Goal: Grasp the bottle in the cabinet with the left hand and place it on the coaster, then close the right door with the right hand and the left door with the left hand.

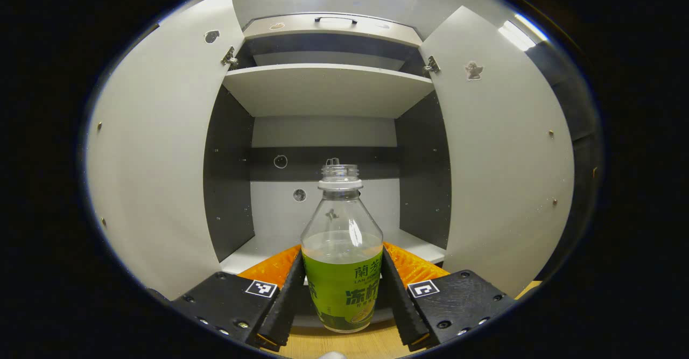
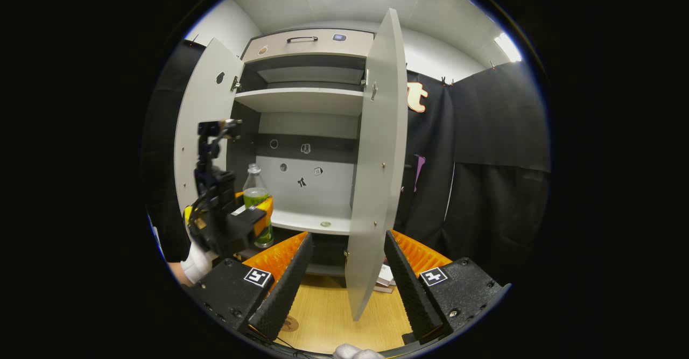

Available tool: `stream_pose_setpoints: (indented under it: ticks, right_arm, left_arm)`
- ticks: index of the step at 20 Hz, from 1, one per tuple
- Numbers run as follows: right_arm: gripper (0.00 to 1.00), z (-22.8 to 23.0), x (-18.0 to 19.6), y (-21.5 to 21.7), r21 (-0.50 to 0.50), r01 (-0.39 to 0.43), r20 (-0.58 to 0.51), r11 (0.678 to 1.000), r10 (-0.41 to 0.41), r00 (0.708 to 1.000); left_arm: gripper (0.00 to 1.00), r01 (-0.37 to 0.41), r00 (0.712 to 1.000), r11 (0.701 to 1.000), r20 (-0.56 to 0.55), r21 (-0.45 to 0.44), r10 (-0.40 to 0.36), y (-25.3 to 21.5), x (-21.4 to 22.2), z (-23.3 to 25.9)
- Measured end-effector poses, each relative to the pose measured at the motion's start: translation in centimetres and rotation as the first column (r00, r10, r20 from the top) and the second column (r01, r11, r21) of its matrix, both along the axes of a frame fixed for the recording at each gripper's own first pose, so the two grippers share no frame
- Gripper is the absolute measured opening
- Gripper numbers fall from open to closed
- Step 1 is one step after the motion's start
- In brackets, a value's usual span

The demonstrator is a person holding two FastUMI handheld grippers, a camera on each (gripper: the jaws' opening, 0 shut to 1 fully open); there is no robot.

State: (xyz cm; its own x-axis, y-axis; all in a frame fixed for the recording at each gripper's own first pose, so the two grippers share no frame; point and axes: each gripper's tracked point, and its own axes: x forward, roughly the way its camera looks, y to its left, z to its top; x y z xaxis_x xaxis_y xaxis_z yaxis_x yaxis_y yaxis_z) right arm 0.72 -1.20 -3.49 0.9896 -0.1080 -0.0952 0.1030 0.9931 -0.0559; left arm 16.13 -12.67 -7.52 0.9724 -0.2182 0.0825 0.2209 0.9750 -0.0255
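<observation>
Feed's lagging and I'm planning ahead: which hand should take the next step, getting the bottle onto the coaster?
Left. The left gripper already has the bottle between its fingers, outside the cabinet above the table. The right gripper is open and empty, with the right door edge between its fingers.

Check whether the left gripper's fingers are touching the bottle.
Touching. In the left gripper view both fingers press against the bottle at its label, one on each side, no gap showing.

bottle (image 1: pixel 342 251) between cabinet doors, coaster (image 2: pixel 289 324) on table (image 2: pixel 334 316)
</observation>
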Motion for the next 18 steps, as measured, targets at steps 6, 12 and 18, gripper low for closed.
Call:
stream_pose_setpoints:
  ticks: [6, 12, 18]
  right_arm:
    - [0.83, -2.0, -0.5, -0.4, -0.020, -0.012, -0.044, 1.000, 0.011, 0.999]
    - [0.83, -3.6, -0.4, 0.0, -0.038, -0.028, -0.086, 0.999, 0.025, 0.996]
    - [0.83, -6.9, -0.1, -0.1, -0.027, -0.034, -0.174, 0.999, 0.029, 0.984]
  left_arm:
    - [0.73, 0.024, 0.998, 1.000, -0.053, 0.000, -0.024, -0.6, -5.1, -7.3]
    - [0.73, 0.098, 0.985, 0.994, -0.141, -0.044, -0.103, -2.4, -8.0, -16.4]
    - [0.73, 0.174, 0.974, 0.983, -0.134, -0.065, -0.182, -4.9, -9.3, -21.9]
